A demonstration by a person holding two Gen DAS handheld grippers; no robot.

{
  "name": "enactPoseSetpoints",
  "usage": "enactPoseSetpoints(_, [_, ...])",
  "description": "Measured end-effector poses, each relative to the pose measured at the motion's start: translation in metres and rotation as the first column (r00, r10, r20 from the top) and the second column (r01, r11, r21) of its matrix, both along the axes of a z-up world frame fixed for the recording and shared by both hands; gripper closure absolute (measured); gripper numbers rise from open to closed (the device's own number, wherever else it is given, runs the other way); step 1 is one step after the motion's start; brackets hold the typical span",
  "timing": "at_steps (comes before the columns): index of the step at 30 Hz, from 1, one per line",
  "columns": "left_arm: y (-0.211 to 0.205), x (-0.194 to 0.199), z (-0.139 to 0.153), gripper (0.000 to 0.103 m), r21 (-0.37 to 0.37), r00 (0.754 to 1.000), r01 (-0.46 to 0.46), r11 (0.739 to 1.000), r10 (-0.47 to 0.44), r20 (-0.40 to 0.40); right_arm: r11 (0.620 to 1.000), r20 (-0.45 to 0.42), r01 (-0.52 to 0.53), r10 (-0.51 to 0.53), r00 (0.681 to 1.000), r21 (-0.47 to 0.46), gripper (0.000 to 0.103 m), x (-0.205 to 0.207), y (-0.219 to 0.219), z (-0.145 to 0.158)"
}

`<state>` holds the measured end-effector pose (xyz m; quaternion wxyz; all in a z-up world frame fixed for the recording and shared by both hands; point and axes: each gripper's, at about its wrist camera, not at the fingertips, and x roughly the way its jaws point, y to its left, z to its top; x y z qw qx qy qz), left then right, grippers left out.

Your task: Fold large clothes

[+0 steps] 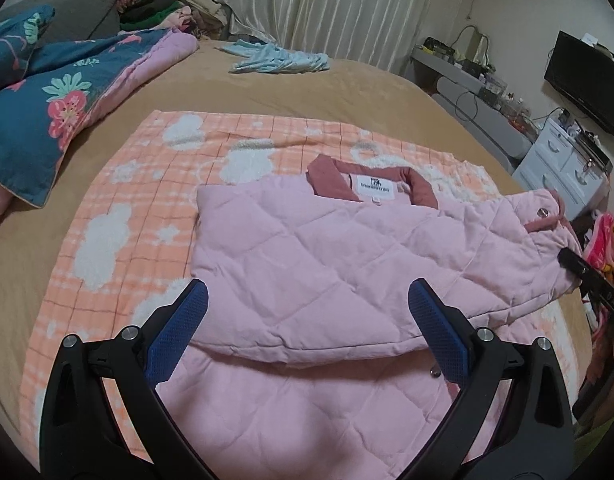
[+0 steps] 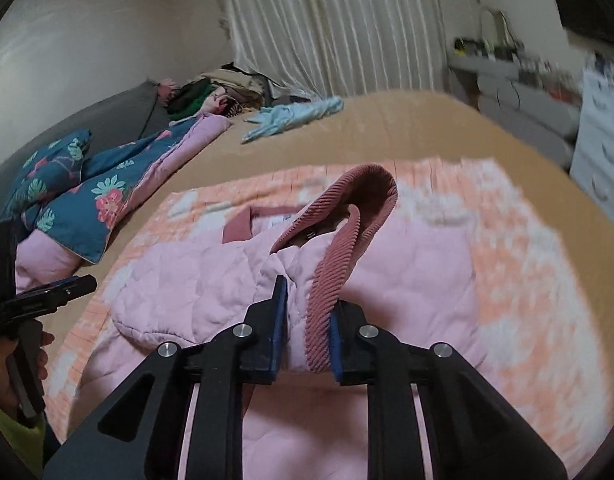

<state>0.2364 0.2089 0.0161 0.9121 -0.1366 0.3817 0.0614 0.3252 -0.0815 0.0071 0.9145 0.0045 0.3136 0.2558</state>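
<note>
A quilted pink jacket with a ribbed dusty-rose collar lies on a fuzzy orange checked blanket across the tan bed. The right claw is clamped on its corduroy-edged cuff, lifting it. The left claw hangs with its jaws apart over the near hem.

Open tan bedspread beyond the orange checked blanket, clear save for a crumpled light blue garment near the far edge. Blocked at left by a heaped floral quilt, with piled clothes behind it. Hemmed in at right by white drawers beside the bed.
</note>
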Motion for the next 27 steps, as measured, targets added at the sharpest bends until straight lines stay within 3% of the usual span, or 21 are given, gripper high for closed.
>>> enactPoseSetpoints(6, [-0.005,0.015,0.0,0.009,0.007,1.0,0.013,1.0,-0.013,-0.008,0.999,-0.03,0.049,-0.049,0.998,-0.019,0.089,0.022,-0.01,-0.016])
enactPoseSetpoints(18, [-0.028,0.04,-0.028,0.009,-0.005,0.995,0.072,0.997,-0.073,-0.07,0.992,-0.131,0.115,-0.121,0.984,-0.053,0.088,0.034,-0.016,-0.067])
enactPoseSetpoints(21, [-0.032,0.042,-0.033,0.009,-0.005,0.994,0.078,0.997,-0.078,-0.082,0.987,-0.156,0.131,-0.144,0.977,-0.091,0.08,0.035,-0.016,-0.074])
enactPoseSetpoints(25, [-0.038,0.045,-0.038,0.009,-0.002,0.991,0.096,0.995,-0.096,-0.098,0.981,-0.131,0.162,-0.175,0.976,-0.106,0.05,0.029,-0.021,-0.07])
enactPoseSetpoints(27, [-0.039,0.047,-0.042,0.009,-0.001,0.989,0.099,0.995,-0.099,-0.106,0.983,-0.117,0.155,-0.166,0.979,-0.094,0.046,0.026,-0.02,-0.065])
